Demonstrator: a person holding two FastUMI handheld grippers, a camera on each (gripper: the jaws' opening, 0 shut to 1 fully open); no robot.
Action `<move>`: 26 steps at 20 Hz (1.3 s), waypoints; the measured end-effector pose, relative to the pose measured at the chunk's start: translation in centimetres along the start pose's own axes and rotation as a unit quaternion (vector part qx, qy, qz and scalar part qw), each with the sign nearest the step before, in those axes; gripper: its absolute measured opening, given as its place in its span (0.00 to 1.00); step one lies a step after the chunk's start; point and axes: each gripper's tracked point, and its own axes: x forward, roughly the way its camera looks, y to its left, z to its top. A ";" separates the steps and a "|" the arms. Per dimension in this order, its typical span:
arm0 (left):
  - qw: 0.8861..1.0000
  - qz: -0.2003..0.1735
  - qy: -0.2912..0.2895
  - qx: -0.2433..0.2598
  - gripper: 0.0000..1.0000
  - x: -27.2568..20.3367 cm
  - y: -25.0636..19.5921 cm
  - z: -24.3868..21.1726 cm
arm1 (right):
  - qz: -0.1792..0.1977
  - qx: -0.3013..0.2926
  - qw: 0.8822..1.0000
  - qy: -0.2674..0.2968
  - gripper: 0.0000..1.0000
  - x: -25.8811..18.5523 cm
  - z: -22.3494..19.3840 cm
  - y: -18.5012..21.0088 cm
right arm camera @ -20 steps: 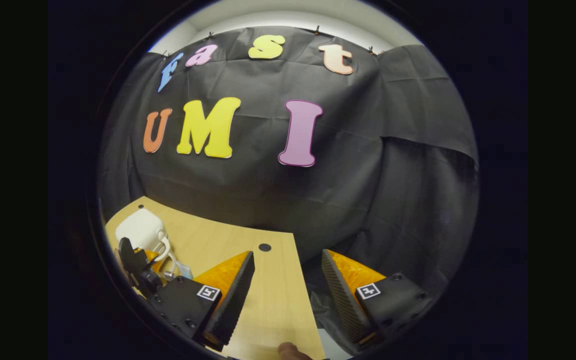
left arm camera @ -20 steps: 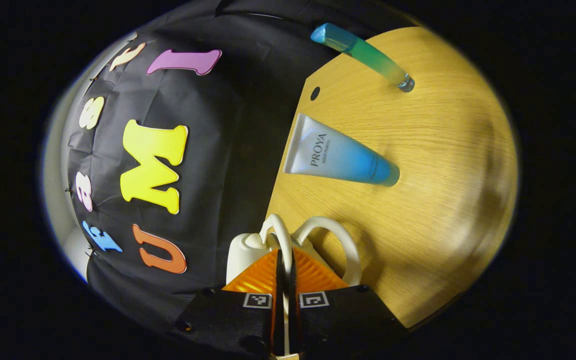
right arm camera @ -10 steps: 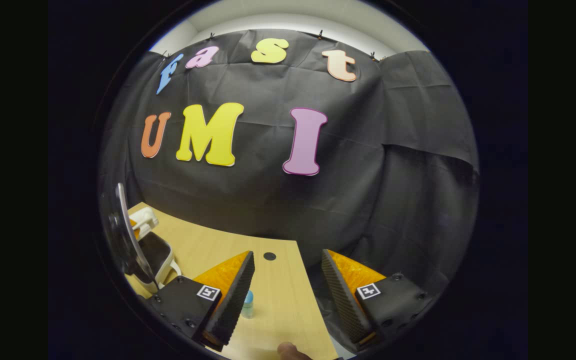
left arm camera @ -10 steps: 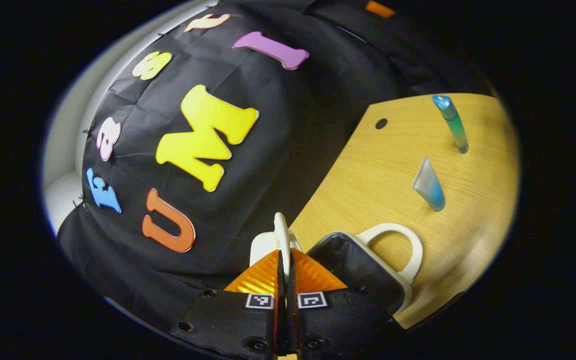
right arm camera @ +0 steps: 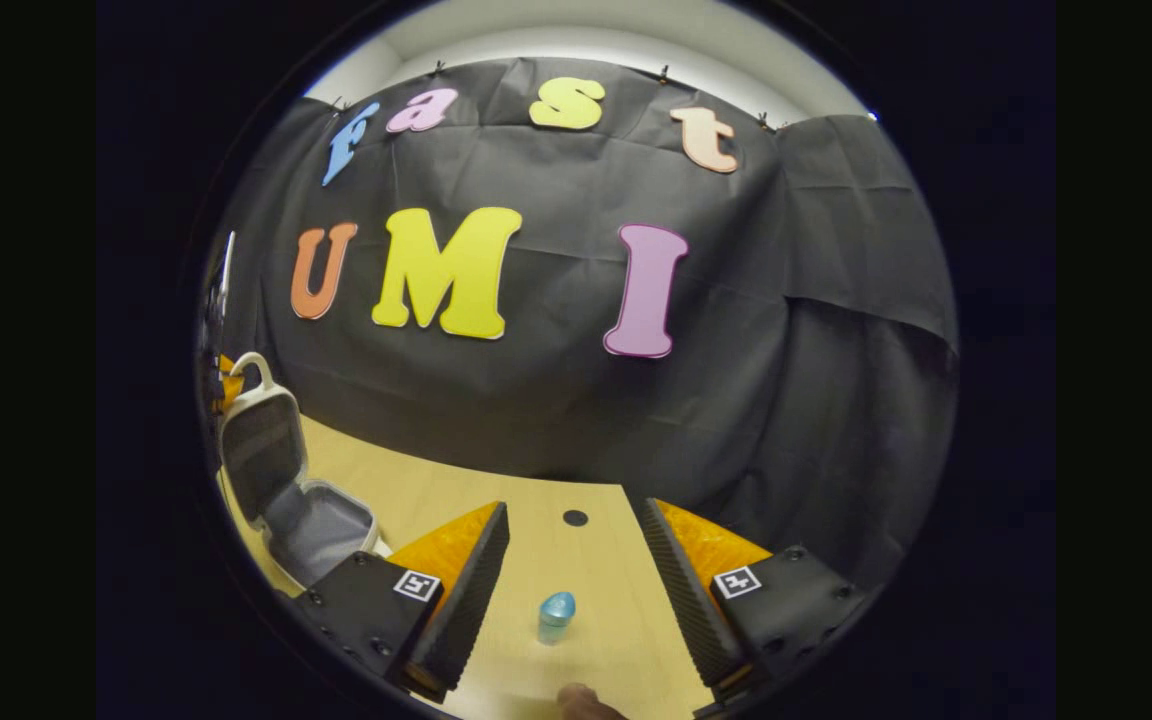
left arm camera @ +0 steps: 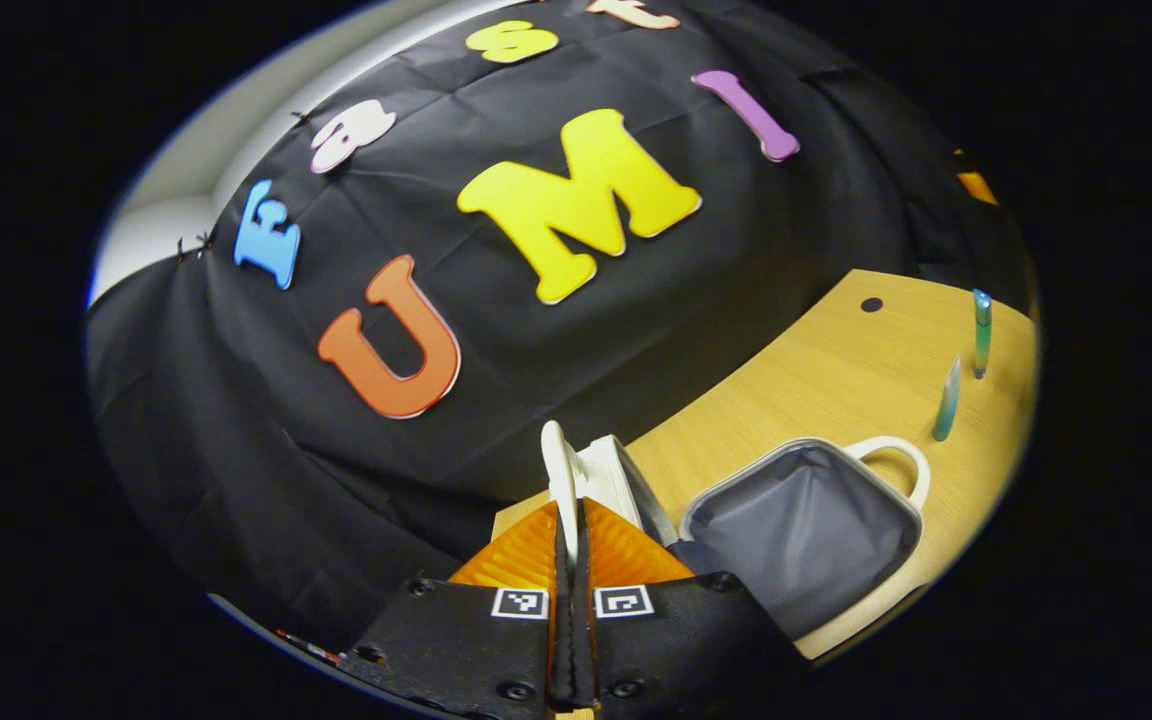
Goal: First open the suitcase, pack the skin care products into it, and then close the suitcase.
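1. In the left gripper view, the left gripper [left arm camera: 572,540] has its two fingers pressed together on the white handle [left arm camera: 560,470] of the suitcase lid [left arm camera: 614,482], which stands up on edge just ahead of the fingertips.
2. Just right of it, the suitcase [left arm camera: 804,520] lies open on the wooden table [left arm camera: 816,380], grey lining upward, its second handle loop pointing away toward the tubes.
3. Farther on, two blue-green tubes [left arm camera: 948,400] stand upright, long axes vertical, near each other; any lettering on them is too small to read.
4. In the right gripper view, the right gripper [right arm camera: 576,585] is spread wide and holds nothing.
5. An upright tube [right arm camera: 556,615] stands on the table between its fingers, touching neither; no label is legible.
6. Far left, the suitcase is open, lid raised upright.
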 end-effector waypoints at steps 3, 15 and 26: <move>0.999 -0.003 0.010 -0.047 0.03 0.5 4.1 -4.3 | 0.000 -0.006 1.000 0.004 0.80 -0.3 0.2 1.4; 0.939 -0.065 0.145 -0.304 0.03 8.3 7.4 -24.9 | -0.028 -0.033 0.998 0.055 0.80 -1.5 -2.1 1.9; 0.826 -0.080 0.166 -0.533 0.13 8.8 3.9 -30.8 | -0.050 -0.045 0.993 0.094 0.80 -3.8 -5.1 -0.1</move>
